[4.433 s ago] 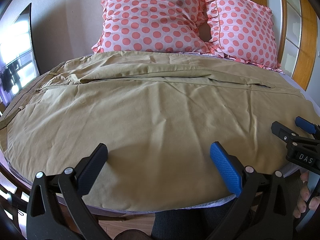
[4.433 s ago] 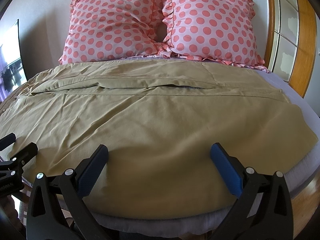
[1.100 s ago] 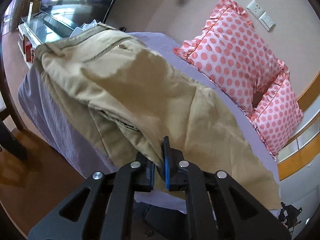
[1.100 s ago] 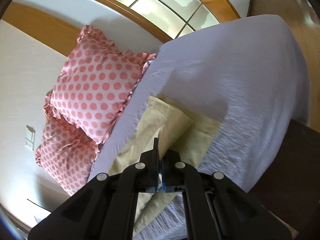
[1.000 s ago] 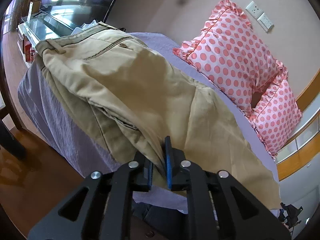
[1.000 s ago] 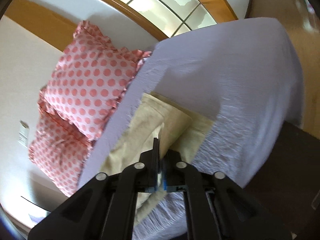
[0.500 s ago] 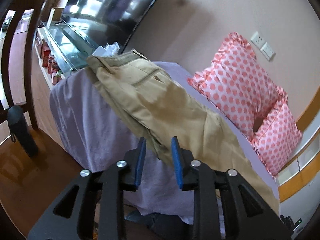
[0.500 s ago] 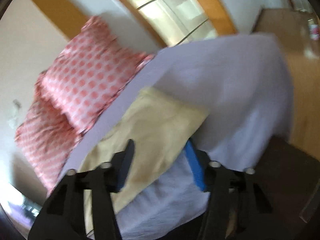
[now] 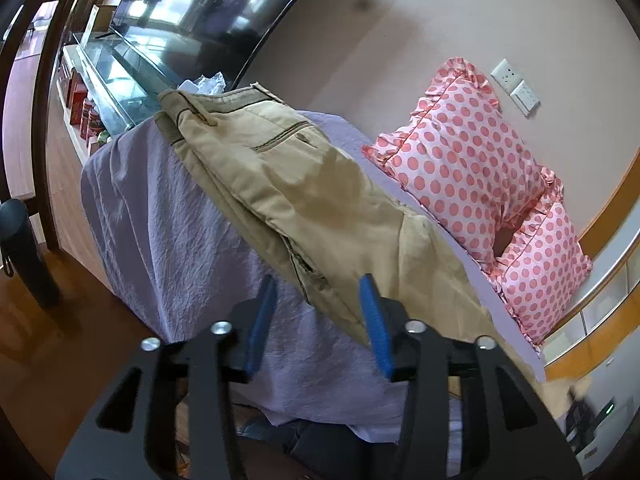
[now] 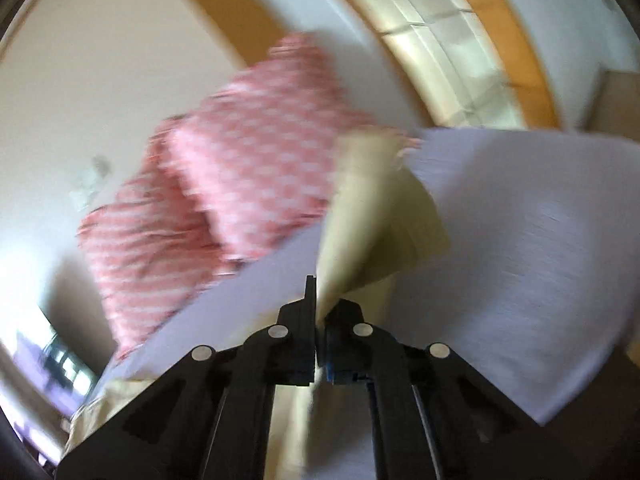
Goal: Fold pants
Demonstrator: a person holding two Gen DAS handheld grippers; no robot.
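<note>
Tan pants (image 9: 304,200) lie folded lengthwise along the near edge of the lavender bed (image 9: 168,232), waistband at the far left corner. My left gripper (image 9: 318,316) is open just in front of the pants' lower fold, holding nothing. In the blurred right wrist view, my right gripper (image 10: 320,316) is shut on the pants' leg end (image 10: 372,224), which rises lifted above the bed sheet (image 10: 520,280).
Two pink polka-dot pillows (image 9: 472,168) lean against the wall at the head of the bed; they also show in the right wrist view (image 10: 240,184). A TV and glass cabinet (image 9: 120,76) stand beyond the bed's left end. Wooden floor (image 9: 48,320) lies below.
My left gripper has let go of the pants and opened, backing away slightly. My right gripper opened half a second ago and is now shut on the leg end again, lifting it.
</note>
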